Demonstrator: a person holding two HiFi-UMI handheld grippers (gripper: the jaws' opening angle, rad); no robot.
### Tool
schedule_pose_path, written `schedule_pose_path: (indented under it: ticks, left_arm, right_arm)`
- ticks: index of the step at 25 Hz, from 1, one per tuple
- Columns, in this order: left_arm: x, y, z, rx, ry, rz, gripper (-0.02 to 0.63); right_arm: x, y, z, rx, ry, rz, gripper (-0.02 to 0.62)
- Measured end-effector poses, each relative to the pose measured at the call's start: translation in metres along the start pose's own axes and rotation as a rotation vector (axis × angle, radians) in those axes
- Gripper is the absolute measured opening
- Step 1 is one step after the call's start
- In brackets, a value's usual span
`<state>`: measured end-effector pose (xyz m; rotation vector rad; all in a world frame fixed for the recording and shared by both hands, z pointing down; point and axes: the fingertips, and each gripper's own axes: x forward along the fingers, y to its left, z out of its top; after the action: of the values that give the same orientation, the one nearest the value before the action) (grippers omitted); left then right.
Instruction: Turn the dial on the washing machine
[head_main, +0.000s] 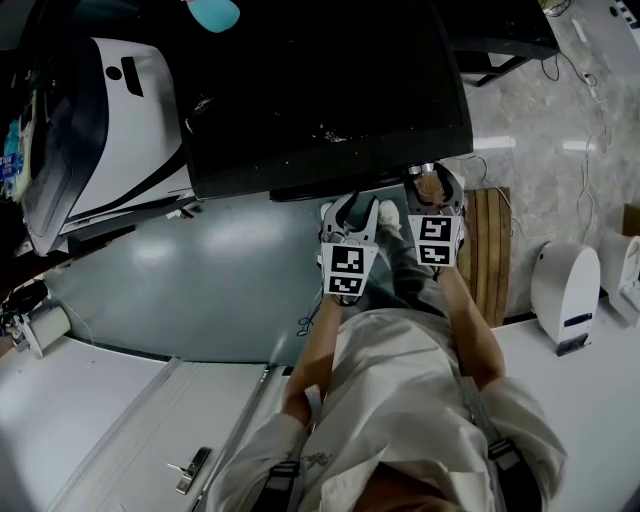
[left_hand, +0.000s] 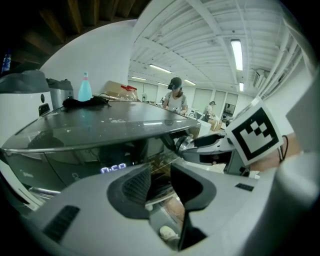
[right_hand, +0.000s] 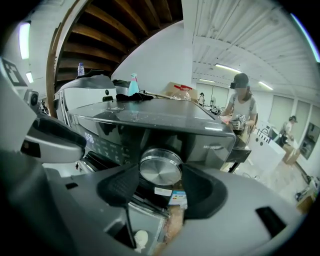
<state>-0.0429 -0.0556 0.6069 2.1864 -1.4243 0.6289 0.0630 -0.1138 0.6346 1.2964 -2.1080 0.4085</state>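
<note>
Where the head view looks down, the washing machine (head_main: 330, 90), a dark, glossy top-loader, fills the frame from 10 to 1 o'clock, its front edge running above both grippers. Its dial (right_hand: 160, 167) is a round knob with a brushed-metal face and a dark surround. It sits on the front control panel at the machine's right end, toward 2 o'clock in the head view and at 6 o'clock of centre in the right gripper view. Lit panel symbols (right_hand: 89, 138) run off at 9 o'clock of it, and two small labels (right_hand: 172, 195) hang at 6. The right gripper (right_hand: 161, 175) has its pads against the dial's rim on both sides. The left gripper (left_hand: 159, 182) stands beside it with jaws apart and nothing between them. Grey floor (head_main: 200, 280) spreads toward 9 o'clock, with a white machine (head_main: 120, 120) at 10 and a slatted wooden board (head_main: 490, 250) at 3. A black cloth (right_hand: 131, 96) and a blue spray bottle (right_hand: 133, 85) rest on the lid's far side. Behind, the hall is white-ceilinged, with a person (right_hand: 242, 107) at 2 o'clock.
</note>
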Motion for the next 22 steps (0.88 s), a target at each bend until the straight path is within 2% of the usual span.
schedule_pose_path:
  ticks: [16,22]
  left_arm:
    - [0.0016,-0.0012,-0.0005,-0.002,-0.005,-0.011,0.127]
    - [0.0023,-0.0037,0.0004,-0.003,-0.007,-0.015,0.127]
  right_arm:
    - [0.0008,-0.0021,-0.0002,0.156,-0.043,0.069,0.267]
    - [0.001,-0.0039,-0.0013,0.246,-0.052,0.111,0.267]
